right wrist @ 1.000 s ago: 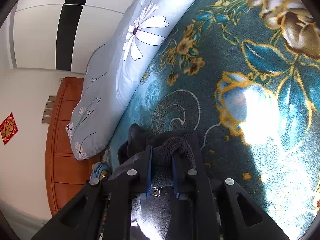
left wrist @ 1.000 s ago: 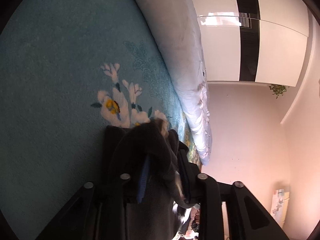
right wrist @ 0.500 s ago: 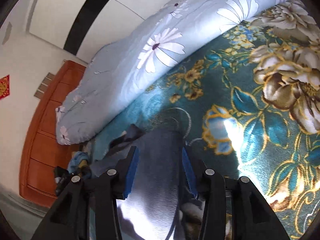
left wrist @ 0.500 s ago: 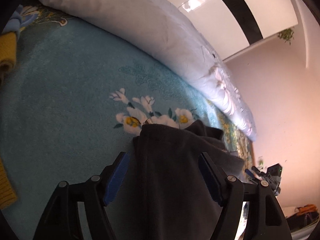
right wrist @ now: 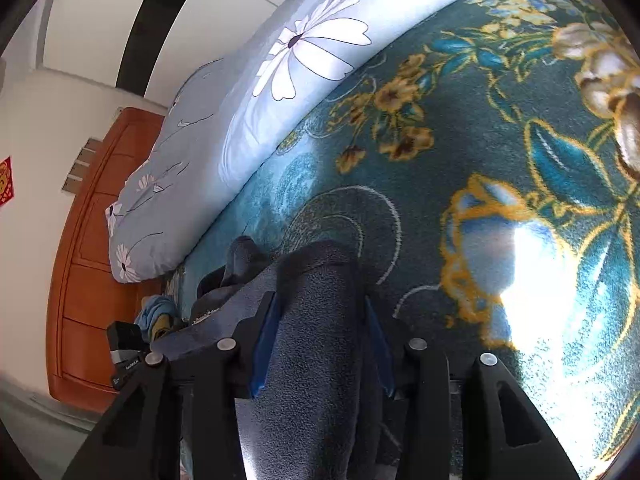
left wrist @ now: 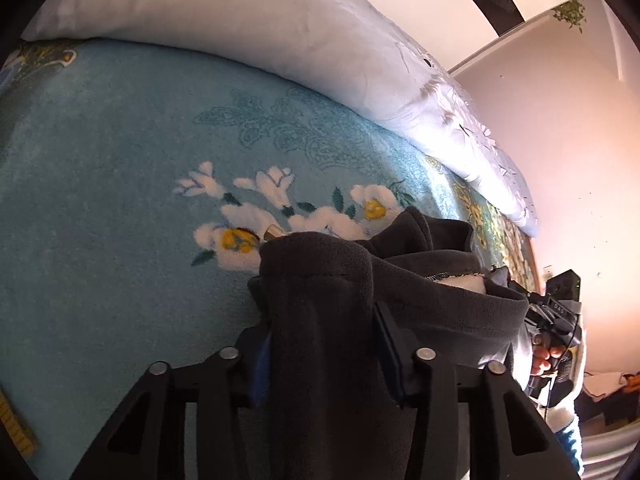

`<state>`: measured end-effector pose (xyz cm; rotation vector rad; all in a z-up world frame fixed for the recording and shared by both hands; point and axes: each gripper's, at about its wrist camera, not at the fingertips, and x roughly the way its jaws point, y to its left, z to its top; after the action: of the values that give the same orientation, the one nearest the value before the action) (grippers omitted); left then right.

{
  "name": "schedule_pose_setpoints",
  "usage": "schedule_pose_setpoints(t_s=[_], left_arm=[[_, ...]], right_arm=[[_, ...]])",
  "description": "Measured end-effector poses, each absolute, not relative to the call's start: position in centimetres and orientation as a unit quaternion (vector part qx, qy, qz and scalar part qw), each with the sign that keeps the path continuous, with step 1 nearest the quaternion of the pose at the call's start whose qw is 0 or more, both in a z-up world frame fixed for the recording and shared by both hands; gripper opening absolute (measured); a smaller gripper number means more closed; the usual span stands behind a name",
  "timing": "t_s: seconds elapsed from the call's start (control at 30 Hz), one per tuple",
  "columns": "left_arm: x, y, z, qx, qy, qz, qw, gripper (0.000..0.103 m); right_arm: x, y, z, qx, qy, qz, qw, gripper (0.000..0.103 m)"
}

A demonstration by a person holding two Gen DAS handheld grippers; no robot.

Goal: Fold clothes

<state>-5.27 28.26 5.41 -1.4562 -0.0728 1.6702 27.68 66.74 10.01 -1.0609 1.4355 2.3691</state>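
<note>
While the dark fleece garment (left wrist: pixel 360 320) fills the lower centre of the left wrist view, the left gripper (left wrist: pixel 324 344) has its blue-padded fingers (left wrist: pixel 262 354) spread apart on either side of a thick fold of it — the cloth lies between them, and I cannot tell whether the pads press it. Its collar and a zipper edge bunch toward the right of the frame, over the teal floral blanket (left wrist: pixel 120 200). A pale blue duvet (left wrist: pixel 260 32) runs across the top.

In the right wrist view, the right gripper (right wrist: pixel 318 344) likewise straddles a fold of the garment (right wrist: pixel 316 340), fingers (right wrist: pixel 264 338) set wide — contact with the pads is unclear. Upper left of that frame shows the flowered duvet (right wrist: pixel 248 120) and a wooden cabinet (right wrist: pixel 84 260).
</note>
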Motion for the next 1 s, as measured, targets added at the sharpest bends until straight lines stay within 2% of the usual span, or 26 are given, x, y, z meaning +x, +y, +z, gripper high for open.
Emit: schedule_pose_setpoints(t_s=[0.03, 0.1, 0.13, 0.17, 0.37, 0.43, 0.53, 0.8, 1.0], left_arm=[[-5.1, 28.2, 5.7, -0.582, -0.023, 0.680, 0.445, 0.036], [-4.6, 28.1, 6.6, -0.563, -0.007, 0.697, 0.444, 0.030], [-4.2, 28.0, 7.2, -0.551, -0.001, 0.703, 0.449, 0.019], [-3.8, 28.0, 7.8, -0.539, 0.005, 0.709, 0.454, 0.013], [-4.1, 25.4, 13.3, -0.459, -0.058, 0.730, 0.503, 0.012], [-5.1, 25.2, 13.6, -0.452, -0.063, 0.739, 0.496, 0.012], [-7.4, 26.1, 10.2, -0.500, -0.069, 0.728, 0.464, 0.012], [-9.1, 26.8, 2.6, -0.572, -0.079, 0.699, 0.421, 0.012], [-8.2, 26.7, 3.6, -0.571, -0.076, 0.698, 0.426, 0.016]], right_arm=[[27.6, 66.6, 10.4, -0.357, 0.473, 0.800, 0.092, 0.029], [27.7, 66.2, 11.2, -0.348, 0.461, 0.811, 0.090, 0.014], [27.7, 66.0, 11.7, -0.344, 0.453, 0.818, 0.090, 0.012], [27.6, 65.8, 12.2, -0.342, 0.444, 0.823, 0.089, 0.010], [28.4, 65.4, 16.7, -0.297, 0.406, 0.860, 0.087, 0.009], [28.8, 65.9, 17.8, -0.279, 0.400, 0.867, 0.096, 0.009], [28.0, 67.0, 16.7, -0.290, 0.408, 0.857, 0.121, 0.009], [26.9, 68.6, 8.6, -0.362, 0.454, 0.801, 0.142, 0.009], [27.1, 68.3, 8.2, -0.363, 0.459, 0.799, 0.139, 0.010]])
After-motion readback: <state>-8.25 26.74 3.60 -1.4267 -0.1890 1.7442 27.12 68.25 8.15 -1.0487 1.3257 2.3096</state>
